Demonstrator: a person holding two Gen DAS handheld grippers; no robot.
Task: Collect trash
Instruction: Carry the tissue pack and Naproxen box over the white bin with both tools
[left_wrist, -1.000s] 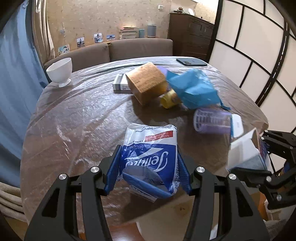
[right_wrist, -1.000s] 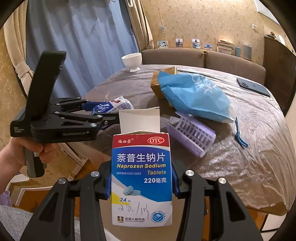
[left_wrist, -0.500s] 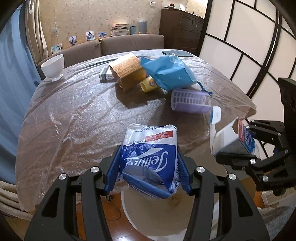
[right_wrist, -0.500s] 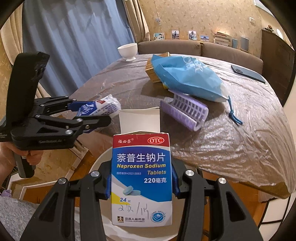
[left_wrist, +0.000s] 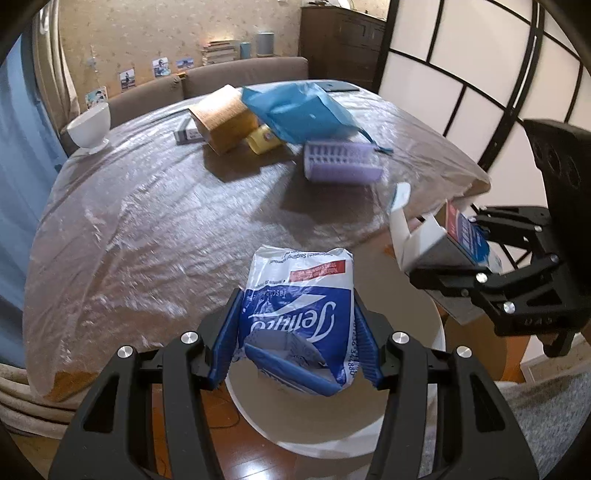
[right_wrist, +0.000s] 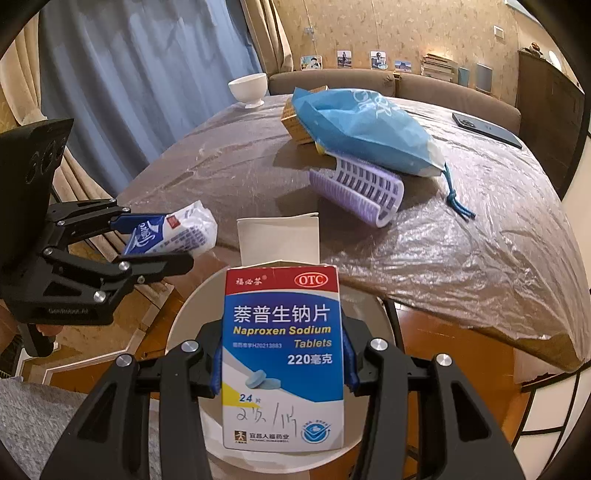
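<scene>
My left gripper (left_wrist: 295, 343) clamps tissue pack (left_wrist: 299, 299), right gripper (right_wrist: 282, 373) clamps pill box (right_wrist: 282, 354); centre over white bin (left_wrist: 402, 321), probably under both, then release.

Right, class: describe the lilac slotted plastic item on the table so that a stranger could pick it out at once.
Start at the round table under crinkled clear plastic sheet. Near its middle lies a big blue drawstring bag propped over a brown cardboard box. Tucked against the bag's near edge is the lilac plastic roller, lying on its side: the only pale purple thing there, ribbed with rows of slots.
</scene>
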